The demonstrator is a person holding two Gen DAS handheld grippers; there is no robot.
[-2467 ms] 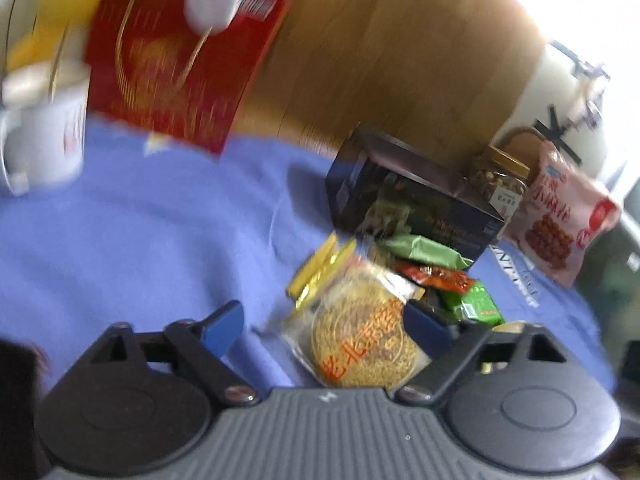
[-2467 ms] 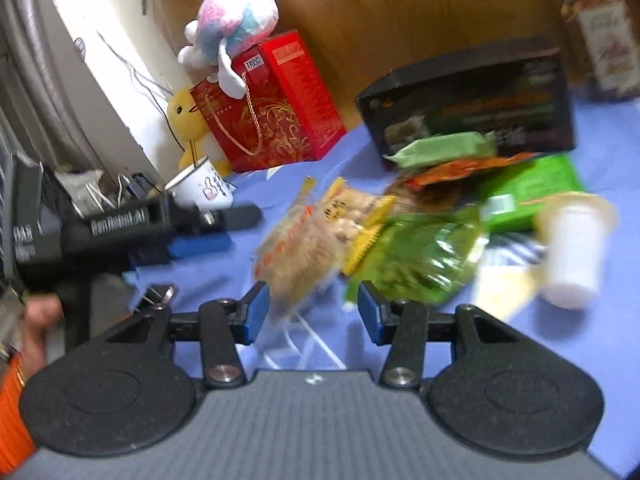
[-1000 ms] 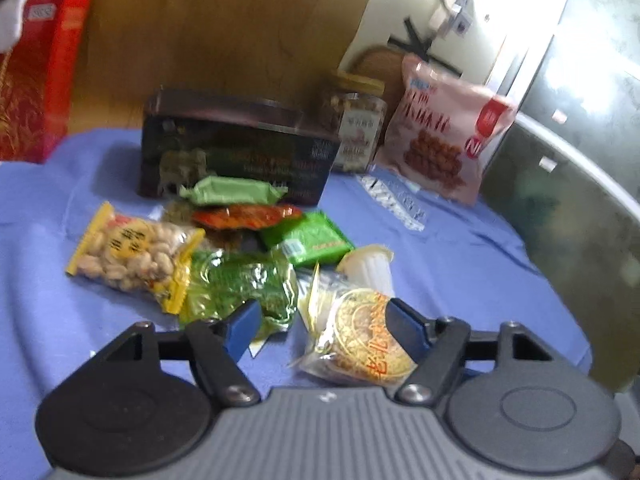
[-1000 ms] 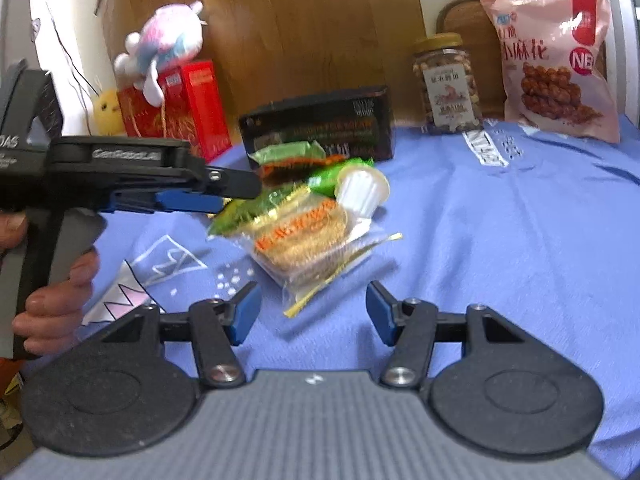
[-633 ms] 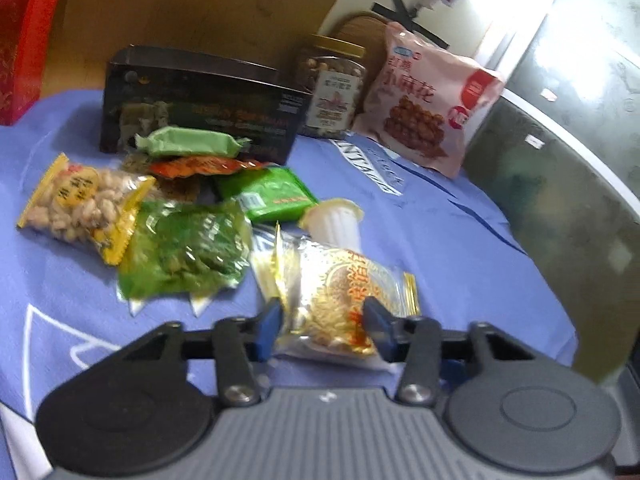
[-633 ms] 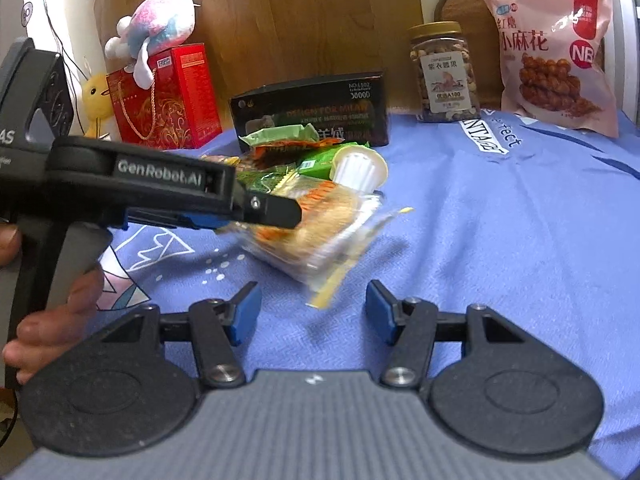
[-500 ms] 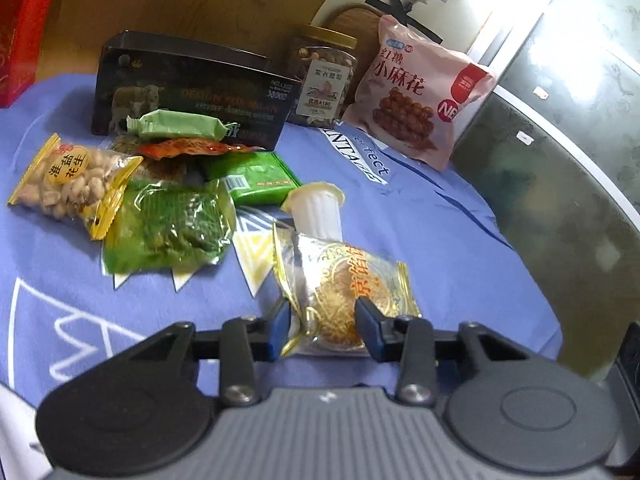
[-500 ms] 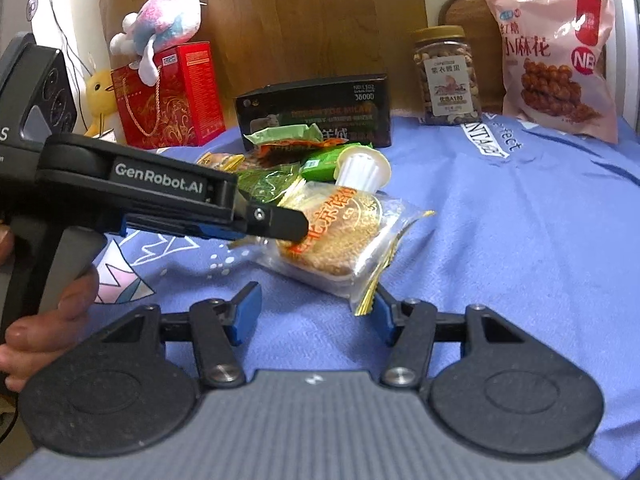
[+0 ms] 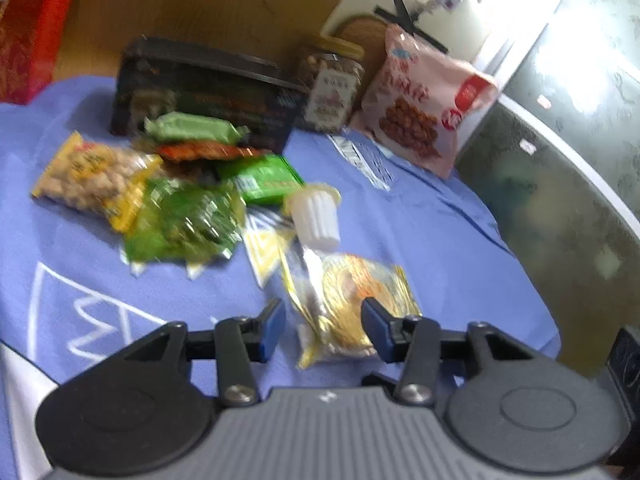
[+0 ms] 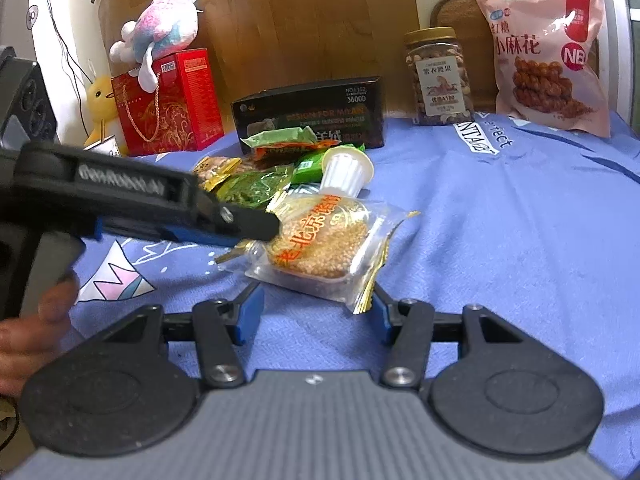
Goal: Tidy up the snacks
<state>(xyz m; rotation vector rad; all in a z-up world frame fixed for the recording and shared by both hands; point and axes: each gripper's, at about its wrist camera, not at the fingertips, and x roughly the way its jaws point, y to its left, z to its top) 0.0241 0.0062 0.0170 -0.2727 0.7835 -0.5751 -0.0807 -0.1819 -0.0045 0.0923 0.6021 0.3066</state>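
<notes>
Nearest: your right gripper (image 10: 316, 316) stood wide and empty. Your left gripper (image 9: 323, 326), clamped on the sesame cake packet (image 10: 320, 242) half a second before, had opened wide; the packet lay on the blue cloth (image 10: 500, 248), apparently released, though blur hampered certainty. Placement looked complete. Beyond: jelly cup (image 10: 347, 171) touching it, green pea packet (image 9: 184, 220), peanuts (image 9: 92, 180), black box (image 10: 308, 114) unmoved.

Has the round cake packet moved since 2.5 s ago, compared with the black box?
Yes. The round cake packet now lies nearer the camera and right of the green pile, farther from the black box.
</notes>
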